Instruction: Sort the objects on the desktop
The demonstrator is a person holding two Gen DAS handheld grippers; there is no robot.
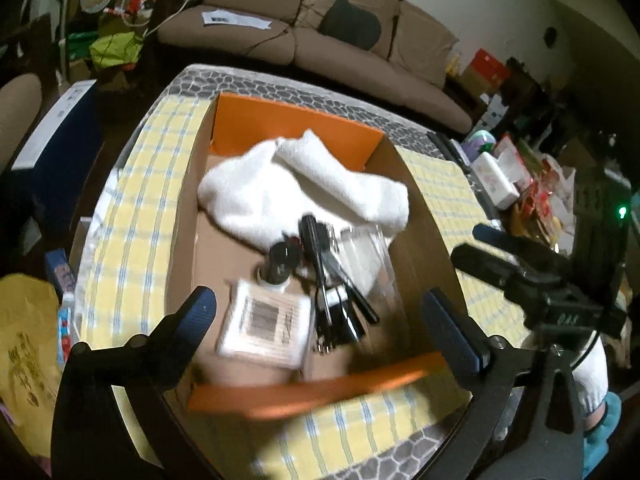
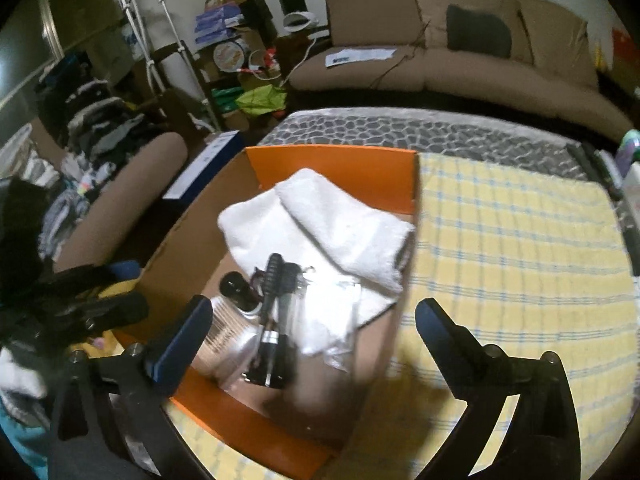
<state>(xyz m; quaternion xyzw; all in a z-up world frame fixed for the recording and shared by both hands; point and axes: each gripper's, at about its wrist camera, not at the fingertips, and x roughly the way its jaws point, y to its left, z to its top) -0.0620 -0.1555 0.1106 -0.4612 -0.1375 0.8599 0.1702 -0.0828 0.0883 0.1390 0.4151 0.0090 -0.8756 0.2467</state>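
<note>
An orange-lined cardboard box (image 1: pixel 296 128) sits on a yellow checked cloth (image 1: pixel 132 208). Inside lie a folded white towel (image 1: pixel 304 184), a black-capped bottle (image 1: pixel 280 260), slim black tools (image 1: pixel 332 280), a clear plastic pouch (image 1: pixel 368 252) and a clear tub of cotton swabs (image 1: pixel 266 326) with a barcode. My left gripper (image 1: pixel 320 304) hangs open above the box's near end, nothing between its fingers. My right gripper (image 2: pixel 314 308) is open too, over the near right corner of the box (image 2: pixel 340 168), above the black tools (image 2: pixel 276 304) and pouch (image 2: pixel 332 312). Neither touches anything.
A brown sofa (image 1: pixel 360 52) stands behind the table. Packets and small boxes (image 1: pixel 496 176) crowd the table's right edge. A blue and white carton (image 1: pixel 60 128) and a yellow bag (image 1: pixel 24 340) are at the left. Bare yellow cloth (image 2: pixel 520 248) lies right of the box.
</note>
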